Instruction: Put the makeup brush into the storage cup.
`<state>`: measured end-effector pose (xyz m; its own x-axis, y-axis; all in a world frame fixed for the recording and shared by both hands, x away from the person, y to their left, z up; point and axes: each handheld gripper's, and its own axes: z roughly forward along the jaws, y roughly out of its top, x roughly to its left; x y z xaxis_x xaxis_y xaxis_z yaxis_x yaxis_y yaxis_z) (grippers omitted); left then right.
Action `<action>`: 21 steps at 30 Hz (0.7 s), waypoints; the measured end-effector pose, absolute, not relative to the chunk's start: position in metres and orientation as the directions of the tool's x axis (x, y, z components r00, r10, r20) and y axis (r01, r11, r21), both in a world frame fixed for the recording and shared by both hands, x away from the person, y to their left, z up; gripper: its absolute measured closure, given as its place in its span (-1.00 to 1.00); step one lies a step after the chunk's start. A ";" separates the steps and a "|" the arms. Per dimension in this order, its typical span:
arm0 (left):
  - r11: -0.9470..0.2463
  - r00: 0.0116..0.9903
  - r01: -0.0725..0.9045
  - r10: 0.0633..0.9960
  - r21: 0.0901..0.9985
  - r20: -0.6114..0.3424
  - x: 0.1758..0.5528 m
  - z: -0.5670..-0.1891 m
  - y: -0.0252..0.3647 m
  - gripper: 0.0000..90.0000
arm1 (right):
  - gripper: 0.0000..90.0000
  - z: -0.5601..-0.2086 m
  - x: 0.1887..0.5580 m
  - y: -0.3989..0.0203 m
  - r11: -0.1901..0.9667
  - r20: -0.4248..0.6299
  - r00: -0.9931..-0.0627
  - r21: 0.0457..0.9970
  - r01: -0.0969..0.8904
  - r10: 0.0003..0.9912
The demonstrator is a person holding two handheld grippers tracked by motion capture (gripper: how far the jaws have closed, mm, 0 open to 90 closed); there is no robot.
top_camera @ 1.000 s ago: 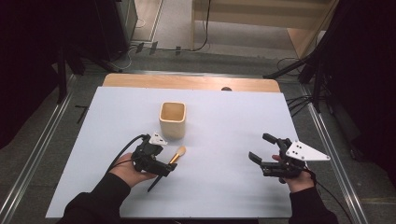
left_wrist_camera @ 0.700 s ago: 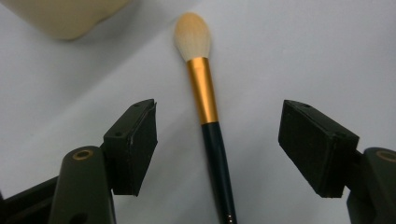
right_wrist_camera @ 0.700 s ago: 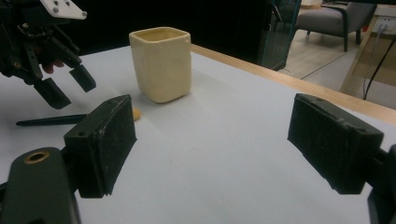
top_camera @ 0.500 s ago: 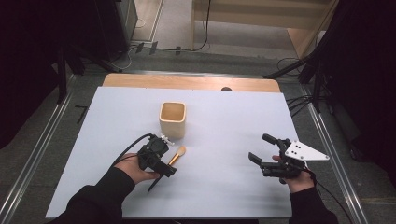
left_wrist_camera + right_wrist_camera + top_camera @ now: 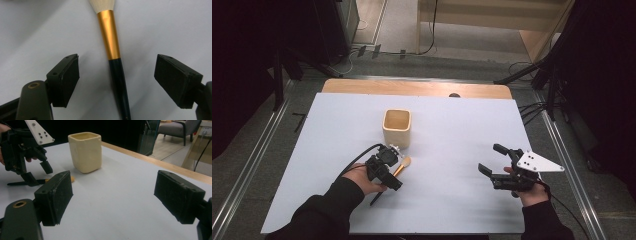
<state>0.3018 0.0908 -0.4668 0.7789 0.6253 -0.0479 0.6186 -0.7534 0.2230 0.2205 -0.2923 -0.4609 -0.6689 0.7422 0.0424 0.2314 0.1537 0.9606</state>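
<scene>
One brush is lying flat on the white table cover, and one cream cup is standing upright just beyond it, toward the far side. Two grippers are working over the table, one in each hand.

The brush is showing a slim, glossy black handle, a smooth golden metal band and a pale, soft tuft of bristles. In the high view it is lying slanted, bristles pointing far and right toward the cup, near the cup but apart from it. The cup is squarish with rounded corners and a matte surface, and it is standing open at the top.

The left gripper is hanging straight over the brush, with its jaws standing wide, one on each side of the handle. Its flat black pads are clear of the handle, so it is gripping nothing. The jaws have just been opening a little further, with the brush between them.

The right gripper is resting well apart at the near right of the table, its jaws spread wide with only the bare cover between them. It is carrying a grey three-cornered plate on top.

A strip of bare wooden tabletop is showing along the far edge. Nothing is lying between the left gripper's pads and the brush handle.
</scene>
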 end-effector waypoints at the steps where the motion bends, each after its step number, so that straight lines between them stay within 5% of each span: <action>1: -0.750 0.775 0.622 0.630 0.225 -0.042 0.302 -0.468 0.090 -0.52 | -0.65 -0.461 0.221 -0.292 0.154 0.042 -0.669 0.961 0.231 0.742; 8: -0.736 0.756 0.646 0.653 0.202 -0.036 0.304 -0.469 0.085 -0.21 | -0.65 -0.460 0.220 -0.294 0.149 0.040 -0.663 0.963 0.226 0.748; 21: -0.754 0.762 0.636 0.647 0.162 0.023 0.303 -0.473 0.076 -0.19 | -0.65 -0.461 0.220 -0.293 0.153 0.040 -0.666 0.962 0.228 0.745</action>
<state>0.3031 0.0764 -0.4734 0.7619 0.6473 0.0225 0.6361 -0.7544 0.1622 0.2204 -0.2934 -0.4607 -0.6663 0.7446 0.0399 0.2283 0.1527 0.9615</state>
